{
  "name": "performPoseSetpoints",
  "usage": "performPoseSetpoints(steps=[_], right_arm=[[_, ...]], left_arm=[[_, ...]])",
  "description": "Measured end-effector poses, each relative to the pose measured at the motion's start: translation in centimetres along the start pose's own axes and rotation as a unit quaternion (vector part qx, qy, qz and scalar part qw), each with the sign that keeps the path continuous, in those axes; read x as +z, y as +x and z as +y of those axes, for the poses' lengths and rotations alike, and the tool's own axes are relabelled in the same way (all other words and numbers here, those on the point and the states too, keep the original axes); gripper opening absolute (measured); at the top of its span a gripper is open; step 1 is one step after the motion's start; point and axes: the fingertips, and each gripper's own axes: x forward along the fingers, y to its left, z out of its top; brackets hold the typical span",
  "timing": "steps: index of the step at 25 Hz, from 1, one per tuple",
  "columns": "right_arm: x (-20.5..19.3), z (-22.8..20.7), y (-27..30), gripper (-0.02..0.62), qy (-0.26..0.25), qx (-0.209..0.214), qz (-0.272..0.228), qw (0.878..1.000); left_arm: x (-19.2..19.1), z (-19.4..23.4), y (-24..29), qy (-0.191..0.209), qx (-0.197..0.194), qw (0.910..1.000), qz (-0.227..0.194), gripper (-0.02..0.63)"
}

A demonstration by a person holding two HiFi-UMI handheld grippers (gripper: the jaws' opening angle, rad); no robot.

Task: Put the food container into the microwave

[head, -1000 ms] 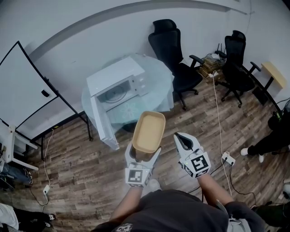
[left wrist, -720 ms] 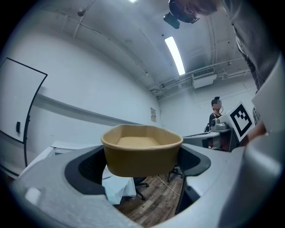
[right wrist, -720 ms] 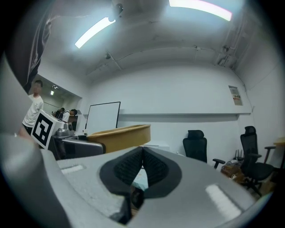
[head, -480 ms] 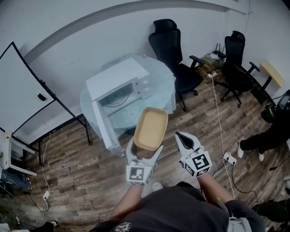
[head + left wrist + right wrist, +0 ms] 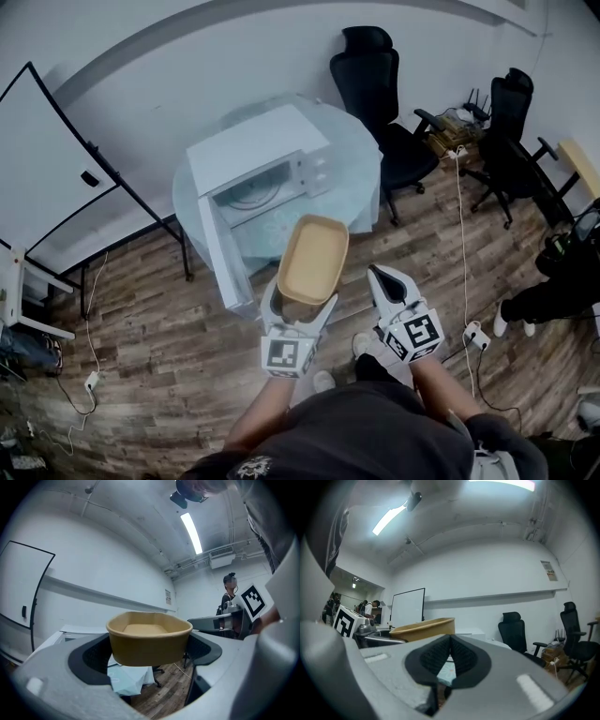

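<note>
A tan, empty food container (image 5: 313,260) hangs in the air, held level by my left gripper (image 5: 298,302), whose jaws are shut on its near end. In the left gripper view the tan container (image 5: 150,637) fills the gap between the pads. The white microwave (image 5: 258,166) stands on a round glass table (image 5: 362,159) ahead, its door (image 5: 223,258) swung open toward me, the turntable visible inside. My right gripper (image 5: 386,285) floats to the right of the container, jaws shut on nothing; in its own view the right gripper's pads (image 5: 450,654) meet.
Two black office chairs (image 5: 386,103) (image 5: 514,136) stand right of the table. A whiteboard (image 5: 52,173) leans at left. Cables and a power strip (image 5: 476,335) lie on the wood floor. A person's legs (image 5: 553,295) show at the right edge.
The view has drawn nearer to the table, with the microwave now larger. The left gripper still carries the container, now closer to the open microwave door.
</note>
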Motion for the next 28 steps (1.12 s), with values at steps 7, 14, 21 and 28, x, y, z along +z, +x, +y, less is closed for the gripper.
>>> performPoseSetpoints(steps=[7,14,21,28], right_arm=[[-0.5,-3.3,4.6,0.002,0.007,0.042,0.006,0.999],[-0.2,-6.8,9.2,0.002,0.020,0.092,-0.002,0.996],[-1.1,-9.0,12.0,0.002,0.036,0.152,-0.002,0.988],[-1.4,-9.4,13.3,0.002,0.046,0.205,-0.001,0.978]], left_arm=[[0.0,1.2,3.5,0.012,0.031,0.9994,0.005,0.506],[0.7,2.6,7.5,0.015,0.084,0.9963,0.008,0.507],[-0.6,3.4,9.3,0.020,0.146,0.9886,0.029,0.506],[-1.1,4.0,9.9,0.022,0.207,0.9772,0.043,0.508]])
